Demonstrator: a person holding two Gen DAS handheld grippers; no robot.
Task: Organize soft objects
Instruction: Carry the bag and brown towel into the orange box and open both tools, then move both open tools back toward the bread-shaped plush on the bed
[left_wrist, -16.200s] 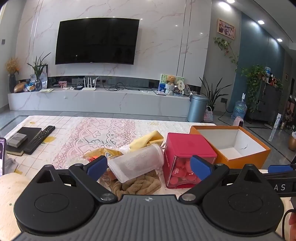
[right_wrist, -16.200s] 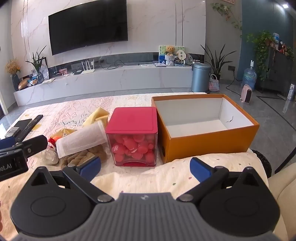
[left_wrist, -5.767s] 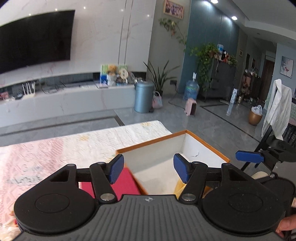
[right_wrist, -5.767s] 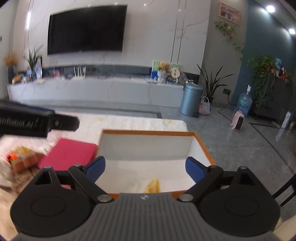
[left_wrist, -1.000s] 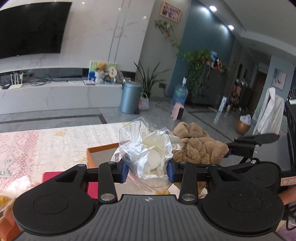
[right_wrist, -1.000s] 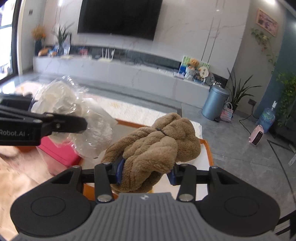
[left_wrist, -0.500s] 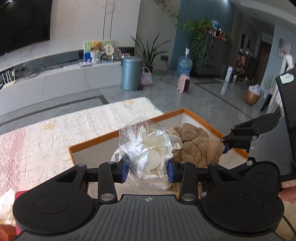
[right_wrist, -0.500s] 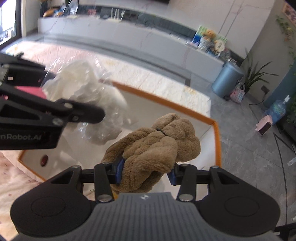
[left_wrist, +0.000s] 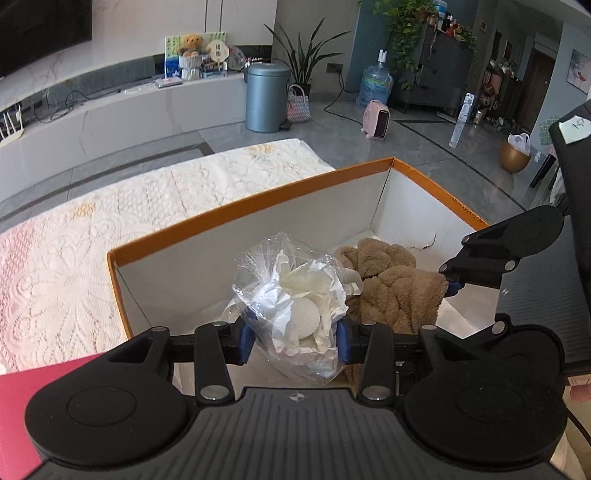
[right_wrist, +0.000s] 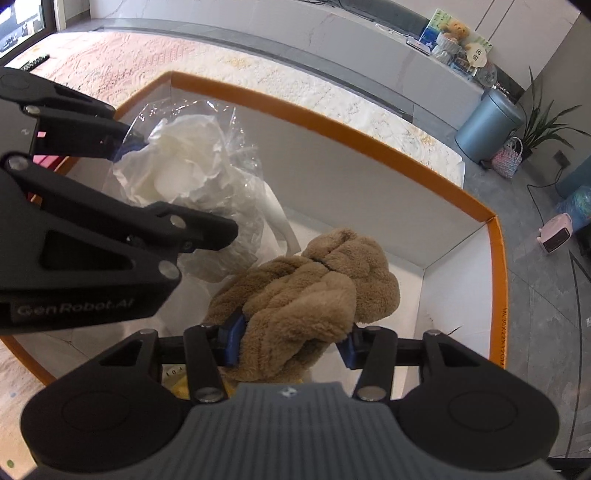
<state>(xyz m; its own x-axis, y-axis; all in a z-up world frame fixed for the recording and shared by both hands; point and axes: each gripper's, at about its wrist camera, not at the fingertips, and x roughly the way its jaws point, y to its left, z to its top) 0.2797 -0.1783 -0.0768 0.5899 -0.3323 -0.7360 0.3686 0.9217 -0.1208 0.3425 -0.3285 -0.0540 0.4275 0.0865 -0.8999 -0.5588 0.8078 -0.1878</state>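
Both loads hang inside the orange box (left_wrist: 258, 201), just above its white floor. The left gripper (left_wrist: 293, 338) has the clear plastic bag of white pads (left_wrist: 295, 306) between its blue pads, and the right gripper (right_wrist: 291, 341) has the brown plush twist (right_wrist: 314, 295) between its own. Both sets of jaws have just been opening; the pads appear to touch their loads only lightly now, so I judge the grip nearly given up.

The main risk is the crowding. The two bundles sit just beside each other, the bag at the left and the plush at the right, and in the right wrist view the left gripper's dark fingers (right_wrist: 147, 229) cross close over the bag. A pull-out at an angle could drag crinkled plastic or a plush loop back up with a finger. The bag is light and slippery and could cling to a pad; the plush is springy and may unroll against the wall.

For room, the far wall and far right corner of the box stand clear, with bare floor beyond the plush. The near rim lies close under both tools, and a red lid (left_wrist: 44, 373) sits just left of the box. Straight up looks like the safest way out.
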